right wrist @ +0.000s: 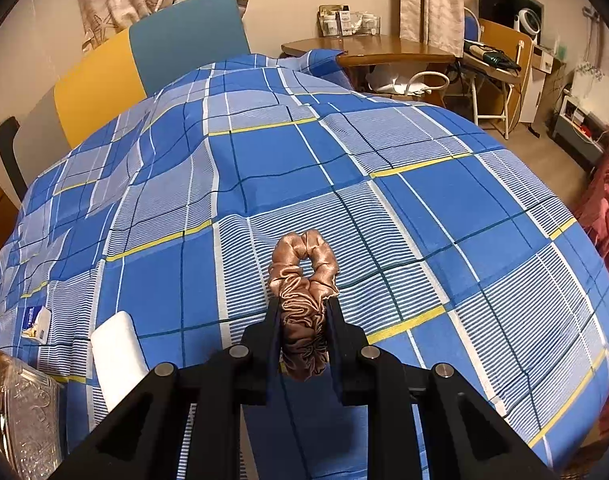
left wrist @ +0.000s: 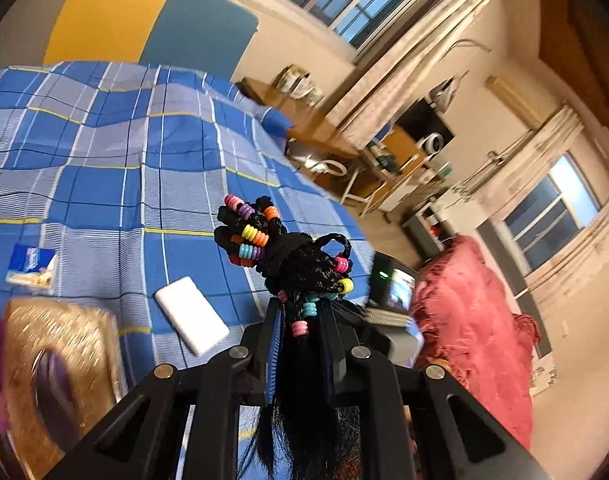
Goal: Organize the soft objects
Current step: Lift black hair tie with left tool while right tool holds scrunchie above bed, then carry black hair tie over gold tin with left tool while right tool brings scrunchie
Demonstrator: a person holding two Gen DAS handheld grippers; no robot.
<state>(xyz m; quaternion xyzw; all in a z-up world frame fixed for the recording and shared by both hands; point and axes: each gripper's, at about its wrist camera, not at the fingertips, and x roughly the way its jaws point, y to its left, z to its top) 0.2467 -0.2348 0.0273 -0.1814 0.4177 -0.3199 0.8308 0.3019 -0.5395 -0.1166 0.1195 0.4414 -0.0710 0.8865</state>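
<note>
Left wrist view: the left gripper [left wrist: 300, 320] has its fingers clamped on a black braided hairpiece with coloured beads [left wrist: 288, 252], lifted above the blue plaid bedsheet [left wrist: 104, 160]. The glittery gold box [left wrist: 64, 352] sits lower left.

Right wrist view: the right gripper [right wrist: 304, 316] pinches a bronze satin scrunchie [right wrist: 304, 280], its long axis along the fingers; the box edge [right wrist: 20, 408] lies far lower left.

My left gripper [left wrist: 300, 312] is clamped tight on a black beaded hair braid [left wrist: 292, 256] that sticks out past my fingertips. My right gripper [right wrist: 304, 312], tilted steeply down, pinches a bronze satin scrunchie [right wrist: 304, 280], its loop beyond my fingertips.
</note>
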